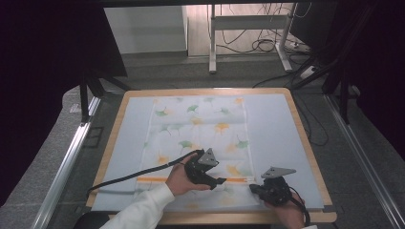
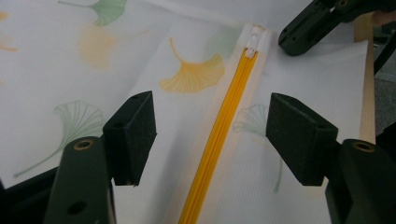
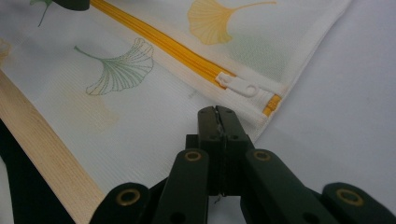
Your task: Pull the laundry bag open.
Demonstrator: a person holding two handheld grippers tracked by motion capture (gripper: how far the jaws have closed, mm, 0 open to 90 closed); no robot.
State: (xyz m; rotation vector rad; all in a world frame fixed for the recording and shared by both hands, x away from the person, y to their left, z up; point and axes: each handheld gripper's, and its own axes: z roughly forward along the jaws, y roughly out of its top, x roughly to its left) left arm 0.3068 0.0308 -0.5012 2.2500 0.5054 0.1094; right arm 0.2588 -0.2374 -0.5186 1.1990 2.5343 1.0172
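Observation:
A white mesh laundry bag printed with ginkgo leaves lies flat on the table. An orange zipper runs along its near edge, and the white pull sits at the zipper's right end. My left gripper hovers open above the zipper, one pad on each side and nothing pinched. My right gripper is shut, its tips resting on the bag's hem just short of the pull. Whether it pinches fabric I cannot tell. In the left gripper view the right gripper lies beyond the pull.
The bag rests on a pale blue mat covering a wooden table. The near wooden edge runs just beside the bag. Beyond the table are a grey floor, a desk frame and cables.

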